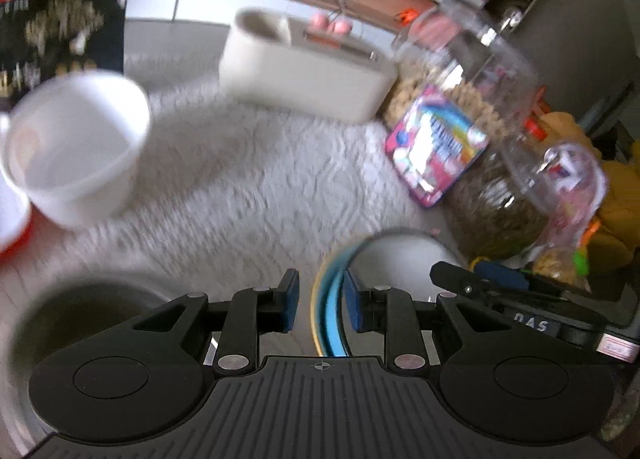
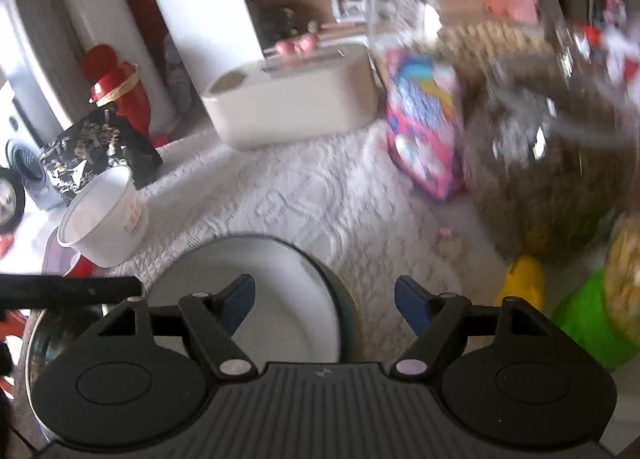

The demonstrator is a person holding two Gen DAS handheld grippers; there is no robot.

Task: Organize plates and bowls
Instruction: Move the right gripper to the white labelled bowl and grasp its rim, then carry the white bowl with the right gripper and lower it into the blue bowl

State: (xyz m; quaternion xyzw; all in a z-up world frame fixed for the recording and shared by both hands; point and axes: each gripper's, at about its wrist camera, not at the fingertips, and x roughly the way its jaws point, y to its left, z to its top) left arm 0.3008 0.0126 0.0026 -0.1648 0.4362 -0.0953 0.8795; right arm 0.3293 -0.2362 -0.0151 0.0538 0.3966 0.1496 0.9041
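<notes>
1. Left gripper sits nearest in the left wrist view, jaws narrow, with the edge of a plate standing between the blue pads; right pad looks against the rim, left pad shows a small gap (blur, so whether it is truly clamped I cannot tell).
2. Plate: white face, blue-and-yellow banded rim, seen edge-on and tilted up off the white textured cloth; its lower part is cut off behind the gripper body.
3. Right gripper has jaws standing wide, nothing between them; same plate lies under and beyond its left finger, white inside with a dark rim.
4. Steel bowl at lower left, dark inside, contents unreadable, mostly hidden by the gripper.
5. White paper cup left of centre, tilted, looks empty; it stands just beside something red, cut off by the frame edge.
6. Beige box at the back of the cloth, open compartment at one end, contents not visible (pink shapes behind it too blurred to name).
7. Clear jars on the right hold tan and brown dry bits; a pink packet leans against them.
8. Black patterned bag and a red bottle stand at far left in the right wrist view.
</notes>
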